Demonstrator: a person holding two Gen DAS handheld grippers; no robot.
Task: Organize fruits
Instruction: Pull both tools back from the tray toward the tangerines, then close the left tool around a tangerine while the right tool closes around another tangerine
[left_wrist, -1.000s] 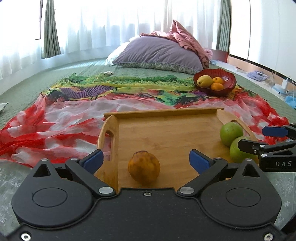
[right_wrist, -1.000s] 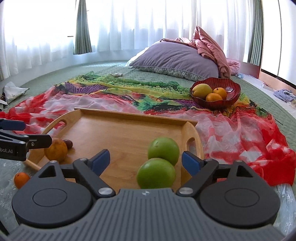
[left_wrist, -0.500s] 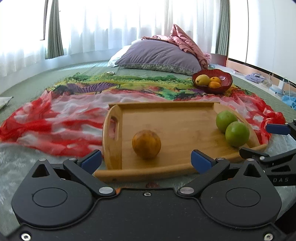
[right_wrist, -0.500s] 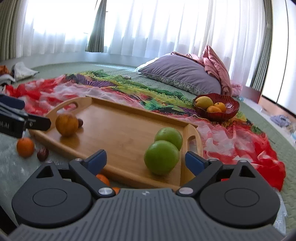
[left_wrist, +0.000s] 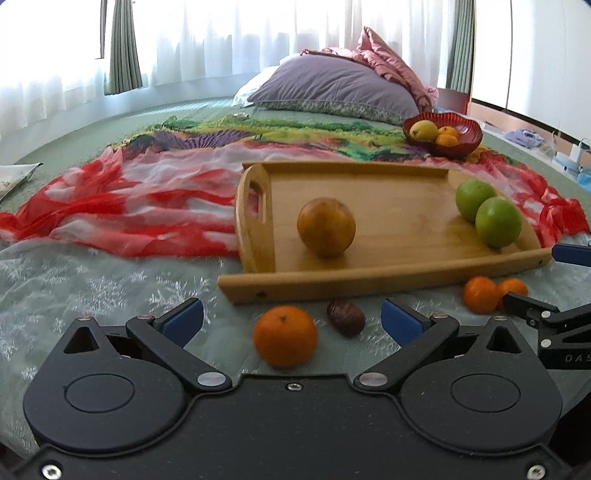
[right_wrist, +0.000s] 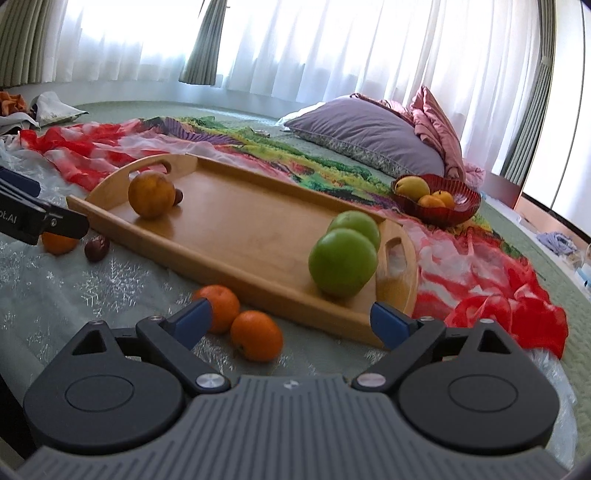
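Left tongs (left_wrist: 291, 319): spread wide, nothing between the blue pads, pointing down at the pale green bed cover (left_wrist: 92, 280) in the lower middle of the left wrist view. Directly ahead and nearest, low centre: a round bright-orange tangerine (left_wrist: 285, 335), lying loose on the cover, just short of the gap between the pads and apart from both. Just right of it, a small dark brown wrinkled date-like fruit (left_wrist: 346, 317), close to the long front rim of the rectangular bamboo tray with cut-out handles (left_wrist: 369, 280).

Right tongs (right_wrist: 291, 321): likewise spread wide and empty. In the right wrist view, lower centre-left: a pair of small orange tangerines (right_wrist: 236, 317) touching each other, the nearer one inside the span of the pads, the farther one partly behind the left pad. Both off the tray, beside its front rim.

On the tray: a dull orange-brown round fruit (left_wrist: 326, 226) toward the left handle, two smooth green apples (left_wrist: 487, 212) touching at the right end. Far upper right: a dark red scalloped bowl (left_wrist: 443, 140) with yellow and orange fruit.

Probably one loose tangerine per side: single one nearer the left tongs, pair nearer the right. No long axis to match; round fruit, liable to roll on soft bedding.
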